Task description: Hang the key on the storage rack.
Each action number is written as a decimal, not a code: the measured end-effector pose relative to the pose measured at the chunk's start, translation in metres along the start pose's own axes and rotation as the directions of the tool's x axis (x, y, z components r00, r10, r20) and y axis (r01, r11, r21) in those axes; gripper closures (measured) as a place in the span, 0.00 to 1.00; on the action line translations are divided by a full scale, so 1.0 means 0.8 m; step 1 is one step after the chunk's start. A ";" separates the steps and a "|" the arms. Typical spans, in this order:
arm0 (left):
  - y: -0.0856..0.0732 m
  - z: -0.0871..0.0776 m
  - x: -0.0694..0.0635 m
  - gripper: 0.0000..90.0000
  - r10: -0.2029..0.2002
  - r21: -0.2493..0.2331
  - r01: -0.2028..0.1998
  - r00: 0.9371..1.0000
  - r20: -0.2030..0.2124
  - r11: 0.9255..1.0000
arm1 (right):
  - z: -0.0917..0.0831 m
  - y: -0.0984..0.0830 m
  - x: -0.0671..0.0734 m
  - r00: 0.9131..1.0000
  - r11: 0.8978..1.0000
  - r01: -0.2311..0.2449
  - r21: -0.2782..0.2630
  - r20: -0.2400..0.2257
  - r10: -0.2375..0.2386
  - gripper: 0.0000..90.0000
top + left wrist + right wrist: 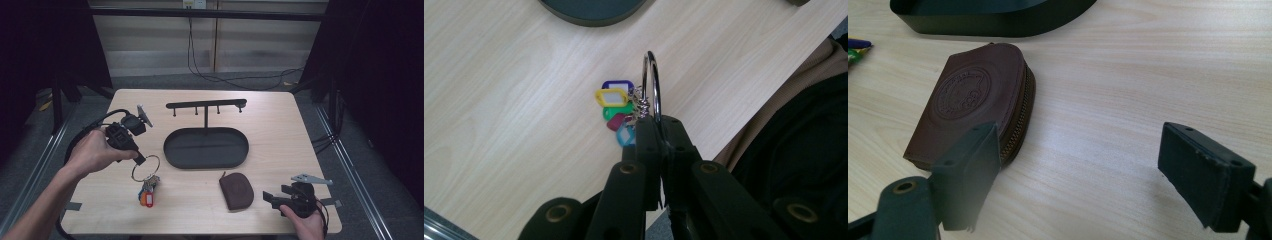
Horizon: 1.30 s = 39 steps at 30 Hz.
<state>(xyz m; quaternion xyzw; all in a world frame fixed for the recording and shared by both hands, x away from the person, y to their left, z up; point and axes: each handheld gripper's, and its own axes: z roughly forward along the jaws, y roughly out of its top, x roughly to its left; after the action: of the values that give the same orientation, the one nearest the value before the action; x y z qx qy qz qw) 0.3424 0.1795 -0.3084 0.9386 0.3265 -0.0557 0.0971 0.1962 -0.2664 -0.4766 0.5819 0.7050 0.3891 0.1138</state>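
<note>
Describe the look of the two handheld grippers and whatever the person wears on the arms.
Both grippers are black. The left gripper has a looping black cable and a grey three-cornered plate on top; its jaws are long, narrow bars with brass-coloured pivot rivets. The right gripper carries the same kind of grey plate, and its jaws end in thick rectangular black pads. In the high view, no sleeves cover the forearms.
</note>
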 end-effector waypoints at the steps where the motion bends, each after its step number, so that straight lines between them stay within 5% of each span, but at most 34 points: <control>1: 0.002 -0.003 0.000 0.98 0.007 0.014 -0.007 1.000 0.001 1.000 | 0.000 0.000 0.000 1.000 1.000 0.000 0.001 0.000 0.000 0.19; 14: 0.015 -0.032 0.005 0.98 -0.041 0.009 0.041 0.999 -0.010 0.999 | -0.001 0.000 0.000 1.000 1.000 0.001 -0.004 0.002 -0.001 0.19; 17: 0.019 -0.040 0.004 0.98 0.007 0.021 -0.007 1.000 -0.008 1.000 | -0.001 0.000 0.000 1.000 1.000 0.001 -0.003 0.000 -0.001 0.19; 39: 0.064 -0.070 0.007 0.98 -0.013 0.014 0.013 1.000 0.000 1.000 | 0.000 0.000 0.001 1.000 1.000 0.000 0.000 -0.005 0.000 0.19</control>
<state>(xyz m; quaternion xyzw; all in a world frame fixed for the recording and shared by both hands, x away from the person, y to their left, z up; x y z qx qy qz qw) 0.3810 0.1556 -0.2474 0.9371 0.3320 -0.0584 0.0902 0.1960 -0.2661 -0.4760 0.5811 0.7052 0.3904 0.1120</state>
